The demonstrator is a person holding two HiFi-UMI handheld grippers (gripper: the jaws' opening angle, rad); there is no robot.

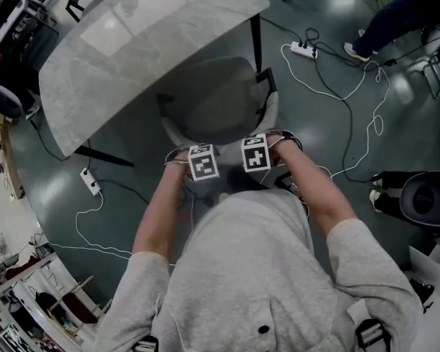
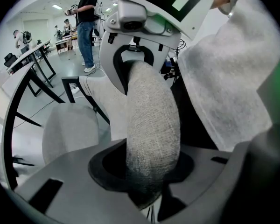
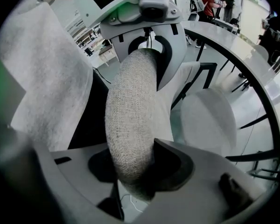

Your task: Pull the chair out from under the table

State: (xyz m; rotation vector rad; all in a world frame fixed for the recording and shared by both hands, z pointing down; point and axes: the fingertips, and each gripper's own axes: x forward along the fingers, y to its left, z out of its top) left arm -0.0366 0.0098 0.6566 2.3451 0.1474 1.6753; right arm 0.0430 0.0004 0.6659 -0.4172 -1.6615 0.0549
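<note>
Gripping the top rim of the grey fabric backrest [image 2: 151, 125], the left claw [image 2: 147, 171] was clenched on the padding, and the right claw [image 3: 140, 167] was clenched on the same rim just beside it. The chair [image 1: 220, 101] sat at the middle of the head view, its seat partly tucked under the near edge of the pale stone-look worktop [image 1: 132, 42] in the upper left. A white power strip [image 1: 304, 48] lay on the floor [image 1: 418, 116] at the upper right.

The grey fabric chair [image 1: 218, 105] stands upright, its seat partly tucked under the pale, marble-look table [image 1: 132, 42].
</note>
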